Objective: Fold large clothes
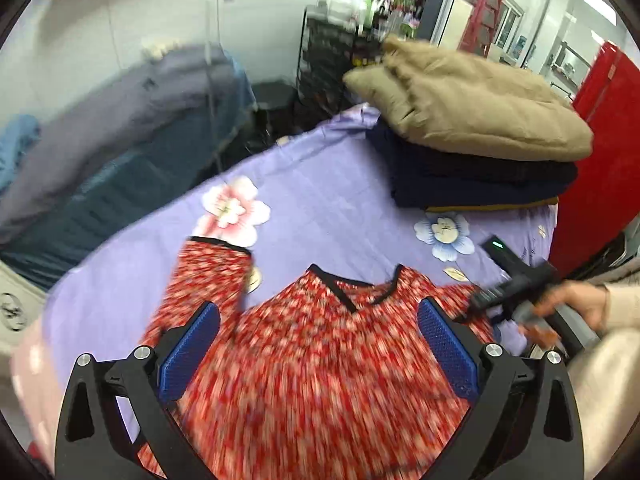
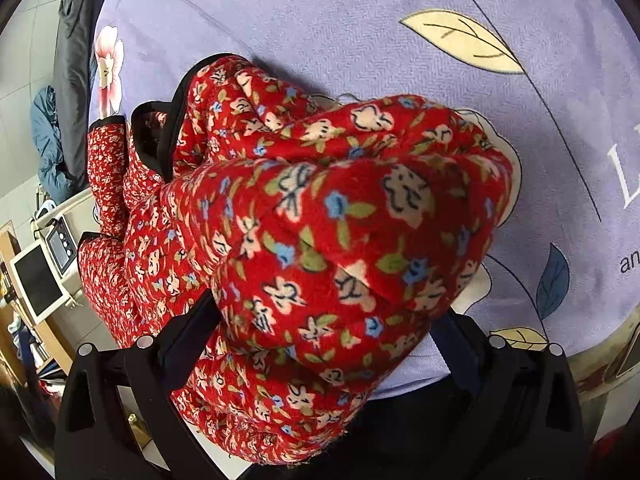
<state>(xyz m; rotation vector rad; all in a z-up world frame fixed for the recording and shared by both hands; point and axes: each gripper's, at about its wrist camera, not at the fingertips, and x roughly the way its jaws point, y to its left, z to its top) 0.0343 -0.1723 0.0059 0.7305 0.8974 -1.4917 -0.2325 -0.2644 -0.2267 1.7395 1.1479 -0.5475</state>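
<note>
While it lies on the lilac sheet (image 1: 320, 200), the red floral top (image 1: 320, 360), black-trimmed, is bunched inside the right gripper (image 2: 320, 320), apparently clamped; the left gripper (image 1: 320, 344) hangs wide open, empty, above it.

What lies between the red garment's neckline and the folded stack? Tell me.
Only the lavender sheet, with a printed blue flower; nothing else lies between the red garment and the folded stack. The left wrist view shows it.
</note>
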